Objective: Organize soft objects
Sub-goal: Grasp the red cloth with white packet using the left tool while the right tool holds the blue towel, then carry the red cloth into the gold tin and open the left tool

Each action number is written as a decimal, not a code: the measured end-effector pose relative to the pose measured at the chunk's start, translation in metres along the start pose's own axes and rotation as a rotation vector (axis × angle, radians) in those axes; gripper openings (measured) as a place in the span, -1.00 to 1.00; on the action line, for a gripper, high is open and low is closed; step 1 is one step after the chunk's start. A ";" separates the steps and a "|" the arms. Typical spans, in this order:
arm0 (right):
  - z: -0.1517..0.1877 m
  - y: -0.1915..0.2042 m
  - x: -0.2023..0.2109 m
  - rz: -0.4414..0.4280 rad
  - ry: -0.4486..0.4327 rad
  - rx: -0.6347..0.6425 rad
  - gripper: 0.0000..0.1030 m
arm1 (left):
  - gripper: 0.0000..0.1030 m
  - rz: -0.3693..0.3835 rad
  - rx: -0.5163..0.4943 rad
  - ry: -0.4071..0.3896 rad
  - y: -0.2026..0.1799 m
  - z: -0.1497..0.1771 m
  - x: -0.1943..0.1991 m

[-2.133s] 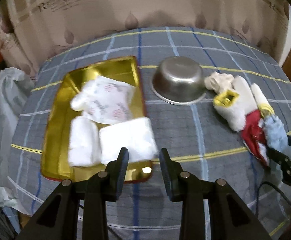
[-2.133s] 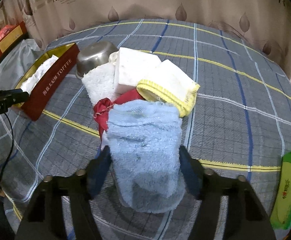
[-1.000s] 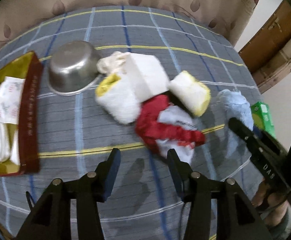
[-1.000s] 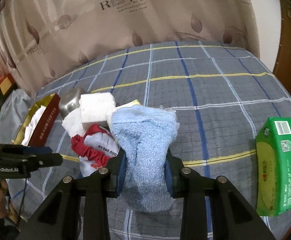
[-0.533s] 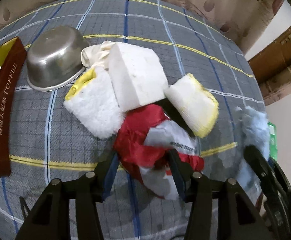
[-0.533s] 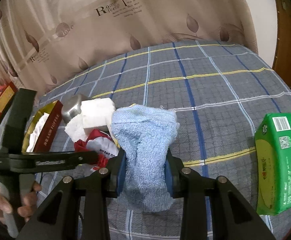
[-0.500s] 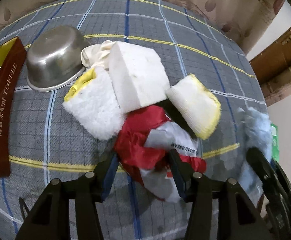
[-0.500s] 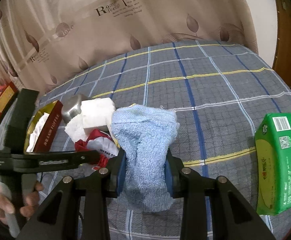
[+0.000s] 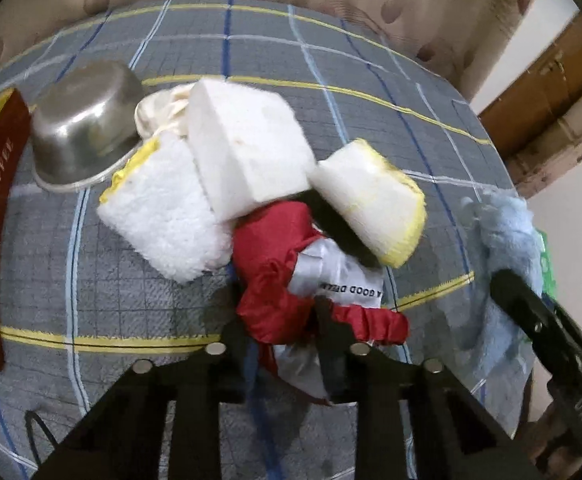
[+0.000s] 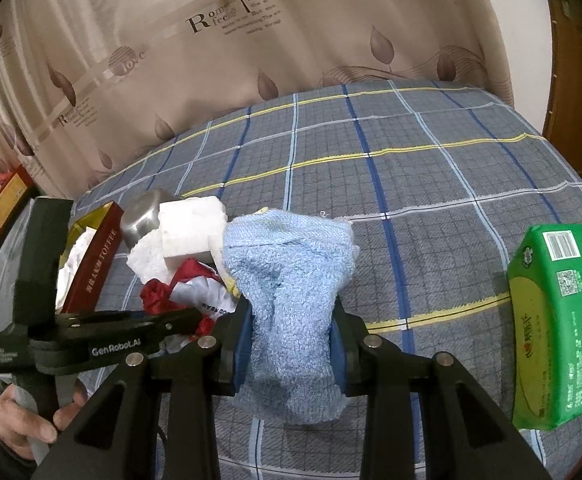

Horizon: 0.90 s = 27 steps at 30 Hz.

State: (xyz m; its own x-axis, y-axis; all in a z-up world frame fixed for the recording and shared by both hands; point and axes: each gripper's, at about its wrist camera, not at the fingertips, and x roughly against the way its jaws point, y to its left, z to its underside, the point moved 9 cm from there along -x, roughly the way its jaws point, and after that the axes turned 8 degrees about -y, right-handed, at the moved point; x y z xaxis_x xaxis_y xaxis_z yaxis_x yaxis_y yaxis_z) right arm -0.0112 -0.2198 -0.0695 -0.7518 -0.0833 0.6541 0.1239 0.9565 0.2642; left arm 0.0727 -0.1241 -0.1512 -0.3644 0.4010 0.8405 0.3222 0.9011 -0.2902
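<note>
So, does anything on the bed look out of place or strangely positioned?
Yes. The metal bowl lies upside down on the checked cover, and the white sponge block leans tilted across the white towel and red cloth, so the pile is untidy.

The left gripper (image 9: 283, 334) has just been closing; its jaws pinch the red-and-white cloth (image 9: 311, 276) (printed lettering visible). Beyond lie a white sponge block (image 9: 247, 148), two yellow-edged towels, and an overturned steel bowl (image 9: 85, 124).
</note>
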 end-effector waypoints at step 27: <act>0.004 -0.008 -0.007 0.088 -0.005 0.064 -0.41 | -0.66 -0.038 -0.131 -0.109 -0.005 0.002 0.083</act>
State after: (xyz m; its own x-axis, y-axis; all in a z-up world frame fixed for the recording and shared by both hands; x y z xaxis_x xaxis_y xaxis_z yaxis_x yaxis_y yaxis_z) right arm -0.0097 -0.2255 -0.0784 -0.7434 0.0031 0.6689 0.1482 0.9759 0.1602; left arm 0.0390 -0.0949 -0.0814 -0.4683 0.3892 0.7932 0.4153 0.8894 -0.1913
